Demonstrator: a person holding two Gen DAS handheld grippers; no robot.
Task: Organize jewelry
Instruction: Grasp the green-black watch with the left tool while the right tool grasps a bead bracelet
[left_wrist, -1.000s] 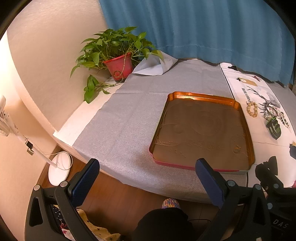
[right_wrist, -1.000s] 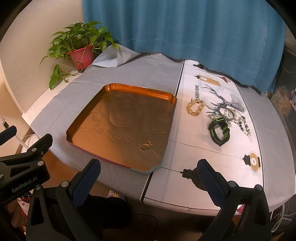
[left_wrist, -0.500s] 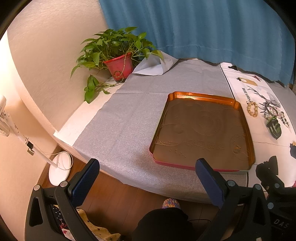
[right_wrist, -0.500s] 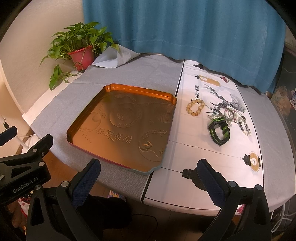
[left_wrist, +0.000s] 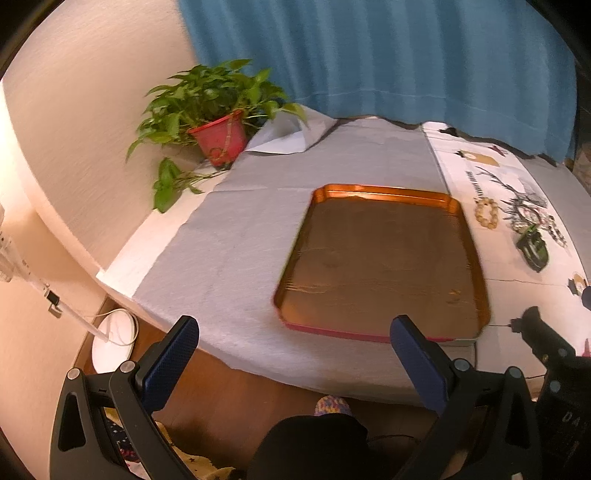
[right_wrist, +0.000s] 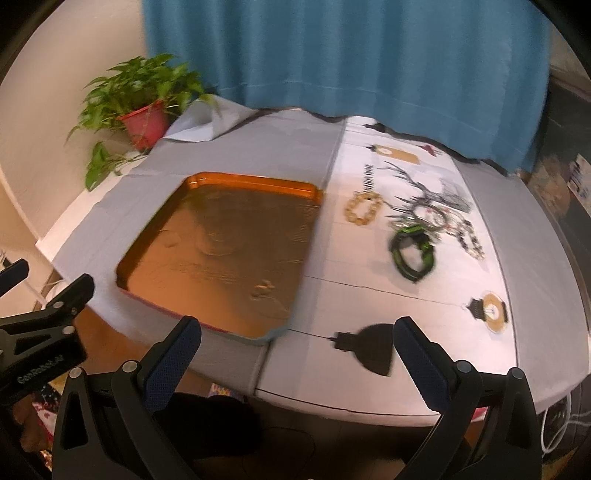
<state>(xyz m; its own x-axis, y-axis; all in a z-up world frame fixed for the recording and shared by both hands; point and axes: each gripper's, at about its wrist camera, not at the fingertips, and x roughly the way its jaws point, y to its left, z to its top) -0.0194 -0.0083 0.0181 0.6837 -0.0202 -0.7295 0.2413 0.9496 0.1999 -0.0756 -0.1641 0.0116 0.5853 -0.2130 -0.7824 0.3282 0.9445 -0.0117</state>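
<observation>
Far left on the bench: potted plant against the wall. Left tool, fingers wide apart, empty, at the near edge facing the orange tray. Right tool, also spread and empty, near the tray's right corner. Right of the tray, on white printed paper: beaded bracelet, green-and-black watch, tangled beads.

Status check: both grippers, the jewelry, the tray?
Left gripper and right gripper open, empty, short of table. Beaded bracelet, green-black watch beside orange tray, tray bare. Nothing blocking.
</observation>
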